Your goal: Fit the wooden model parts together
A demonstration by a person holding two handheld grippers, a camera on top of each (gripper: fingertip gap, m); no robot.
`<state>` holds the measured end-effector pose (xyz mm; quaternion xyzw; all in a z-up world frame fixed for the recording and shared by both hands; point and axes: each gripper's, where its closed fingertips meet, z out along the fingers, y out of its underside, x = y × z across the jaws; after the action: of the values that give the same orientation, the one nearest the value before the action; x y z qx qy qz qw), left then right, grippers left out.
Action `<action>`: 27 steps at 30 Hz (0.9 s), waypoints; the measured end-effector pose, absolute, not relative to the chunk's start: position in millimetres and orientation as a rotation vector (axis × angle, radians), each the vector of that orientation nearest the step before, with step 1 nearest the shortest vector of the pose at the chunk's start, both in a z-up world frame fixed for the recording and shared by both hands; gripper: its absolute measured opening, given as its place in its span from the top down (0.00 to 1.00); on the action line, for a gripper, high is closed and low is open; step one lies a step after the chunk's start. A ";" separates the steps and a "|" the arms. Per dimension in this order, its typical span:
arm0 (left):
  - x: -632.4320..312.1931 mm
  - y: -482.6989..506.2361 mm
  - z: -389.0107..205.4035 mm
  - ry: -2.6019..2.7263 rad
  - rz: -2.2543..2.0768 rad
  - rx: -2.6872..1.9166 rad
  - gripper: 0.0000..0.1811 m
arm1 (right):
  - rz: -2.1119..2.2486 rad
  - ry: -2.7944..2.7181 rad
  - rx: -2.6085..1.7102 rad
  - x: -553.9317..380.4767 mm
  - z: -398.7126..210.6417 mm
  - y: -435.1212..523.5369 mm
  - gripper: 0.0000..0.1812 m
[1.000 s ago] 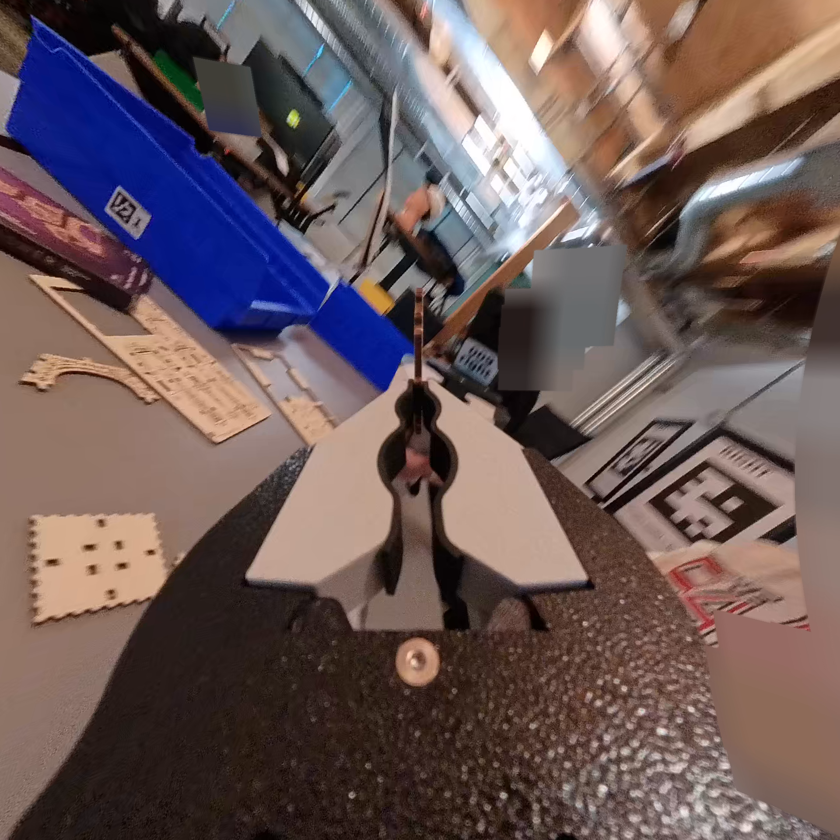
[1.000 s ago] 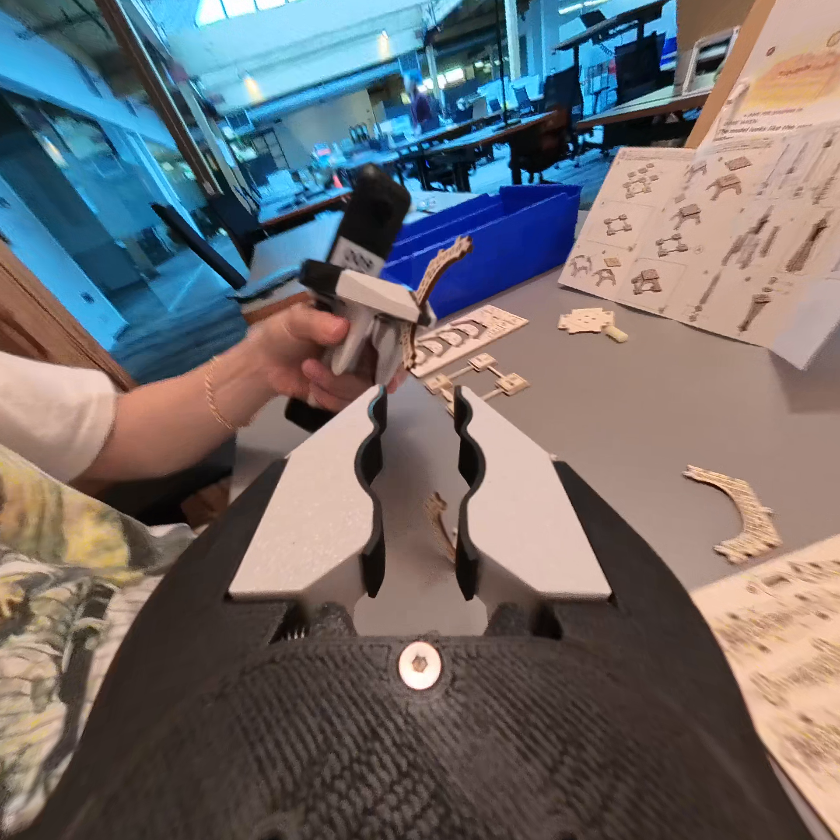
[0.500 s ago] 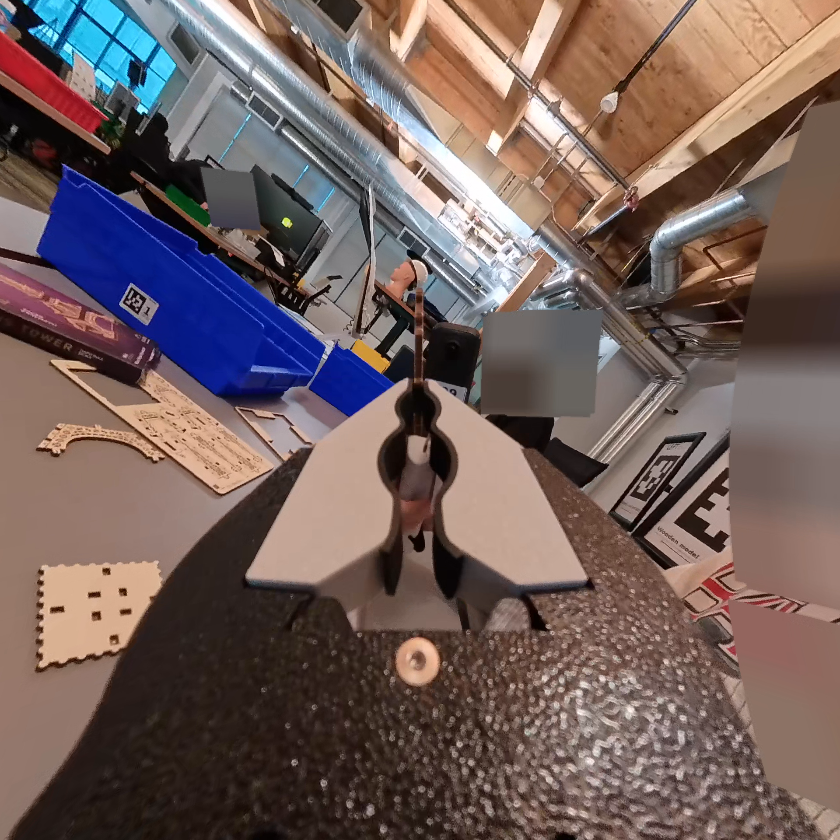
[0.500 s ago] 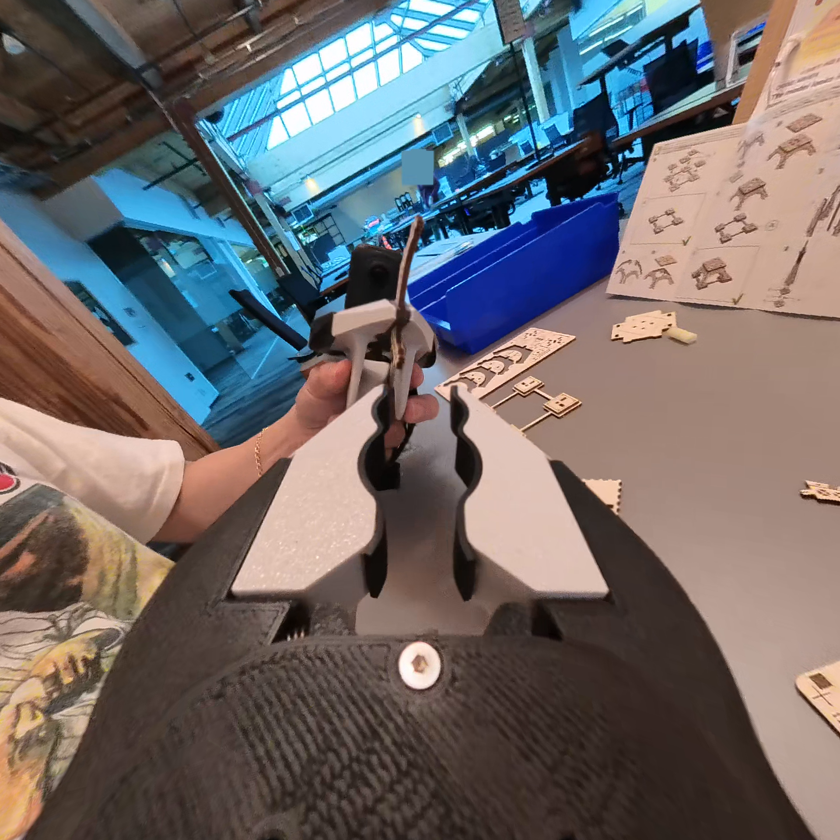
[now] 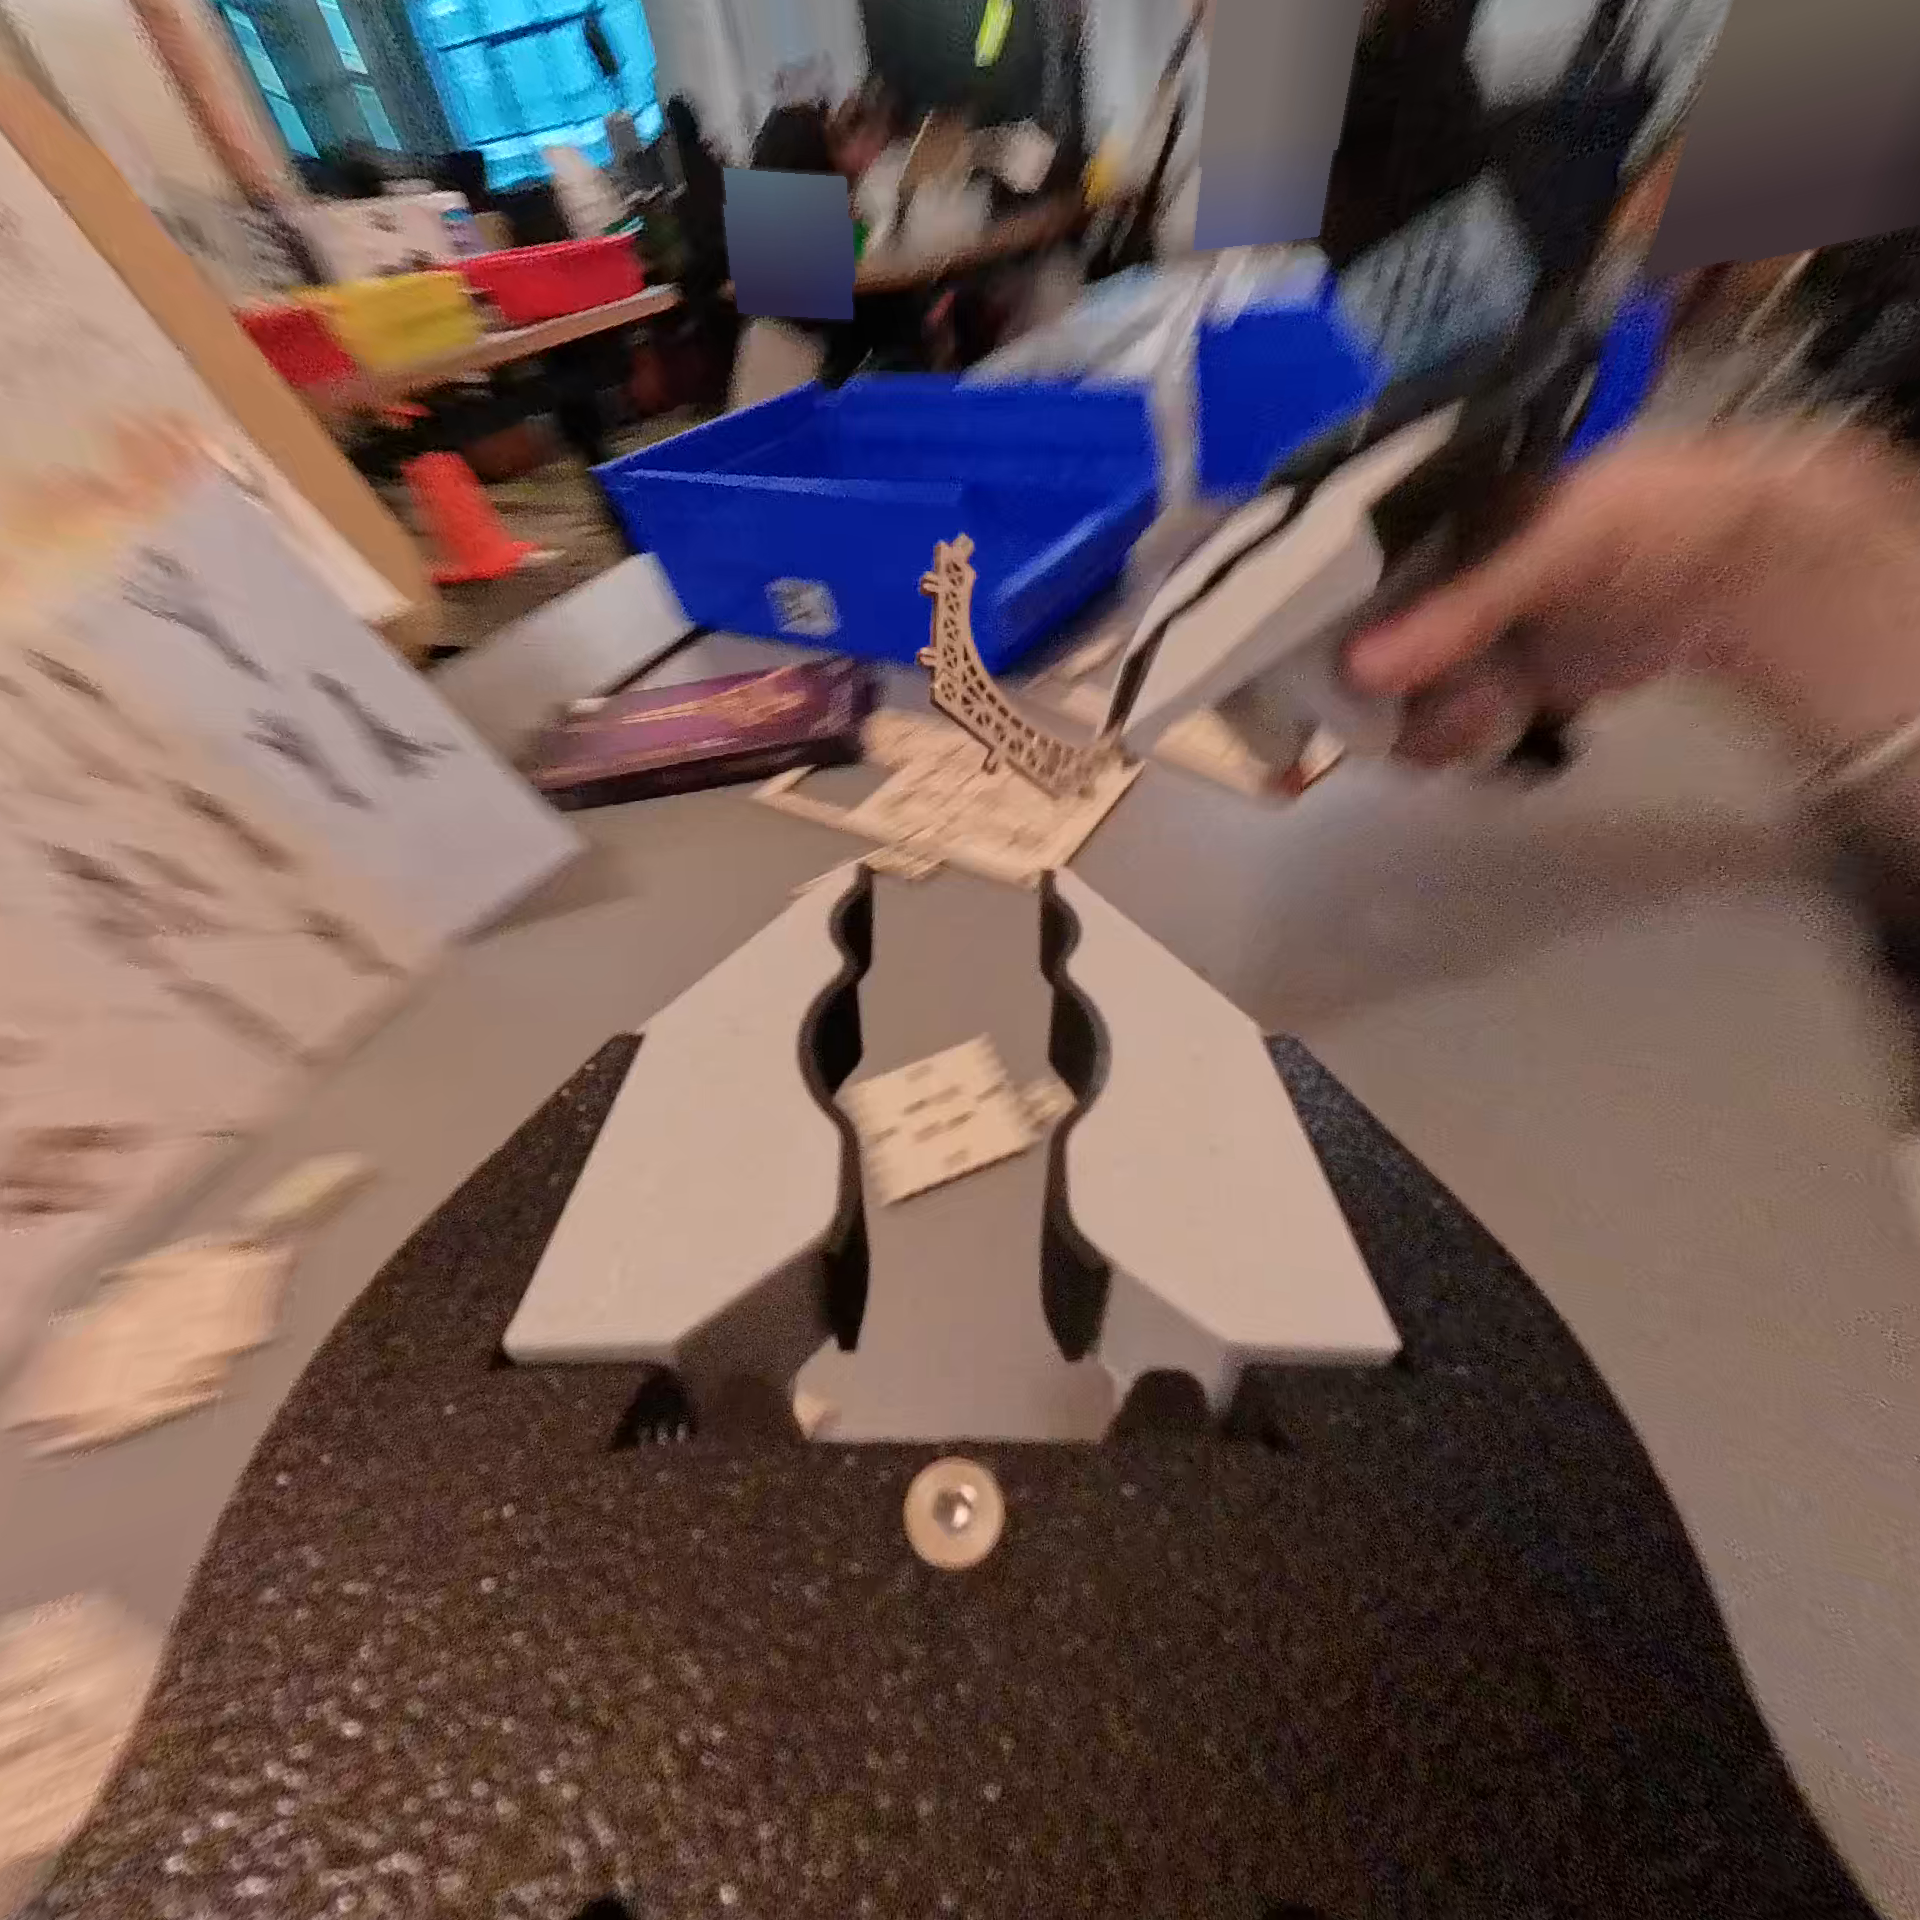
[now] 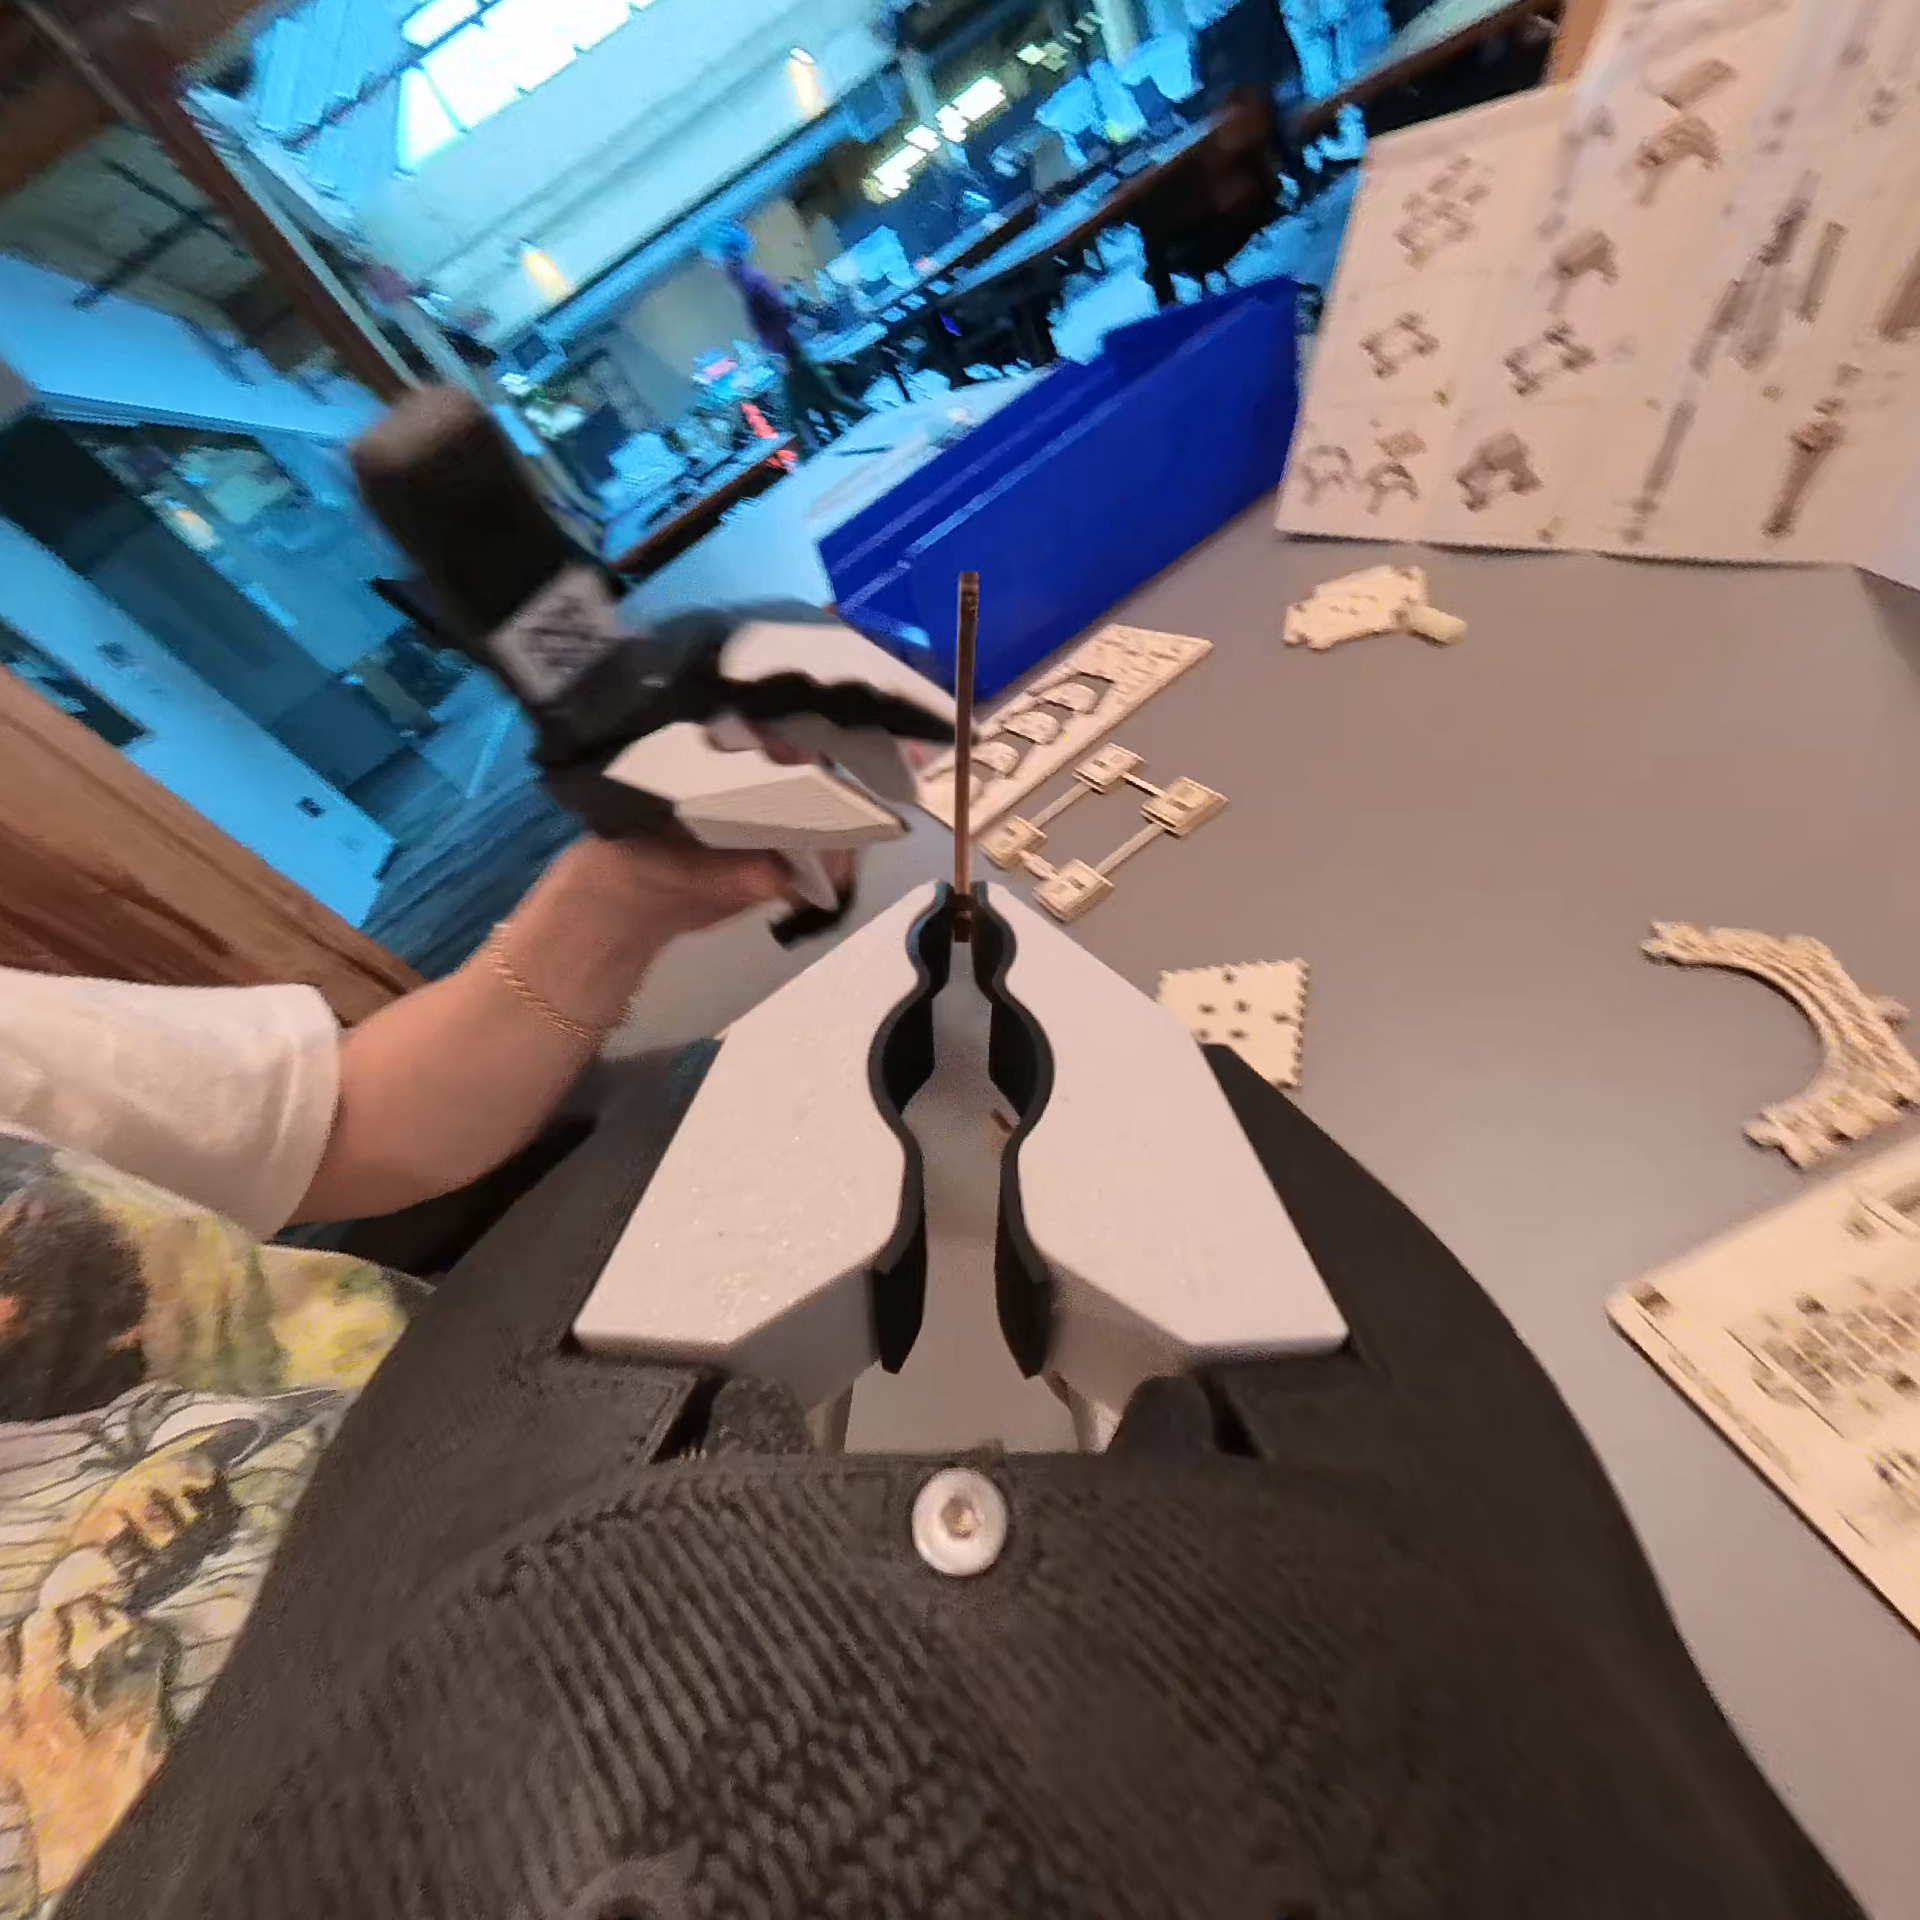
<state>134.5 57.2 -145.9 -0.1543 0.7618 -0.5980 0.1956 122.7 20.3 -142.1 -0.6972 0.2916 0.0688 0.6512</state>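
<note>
Now the right gripper (image 6: 964, 914) is clenched on the curved lattice wooden part (image 5: 987, 698), pinching its lower end at the fingertips so it stands up, clear of the grey table (image 6: 1507, 831). The left gripper (image 5: 954, 883) hangs released and empty above a small square slotted wooden plate (image 5: 940, 1117) lying flat

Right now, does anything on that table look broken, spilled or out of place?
Nothing looks broken or spilled. Loose wooden pieces lie scattered on the grey table, like the curved piece and a small square plate, but that suits a kit mid-build. The right gripper pinches a thin curved part upright.
</note>
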 end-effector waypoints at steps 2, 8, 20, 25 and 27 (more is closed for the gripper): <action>124.9 57.9 -149.0 2.160 -1.305 -0.141 0.85 | 0.141 0.719 -1.645 126.0 -154.2 15.9 1.00; 105.3 29.5 -163.9 2.210 -0.862 0.258 0.86 | 0.131 0.699 -1.804 114.7 -171.6 33.1 1.00; 112.2 31.7 -184.1 2.277 -0.711 0.261 0.98 | 0.158 0.670 -1.858 106.4 -177.5 41.1 1.00; 109.4 31.0 -190.2 2.334 -0.757 0.245 0.96 | 0.134 0.650 -1.895 106.2 -181.5 39.9 1.00; 109.0 32.0 -191.6 2.357 -0.752 0.248 0.96 | 0.094 0.638 -1.938 105.3 -183.7 40.0 1.00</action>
<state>109.0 32.0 -191.6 0.0943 0.8976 -0.2863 0.3216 105.3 40.0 -183.7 -0.8093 0.2662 0.0390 0.5222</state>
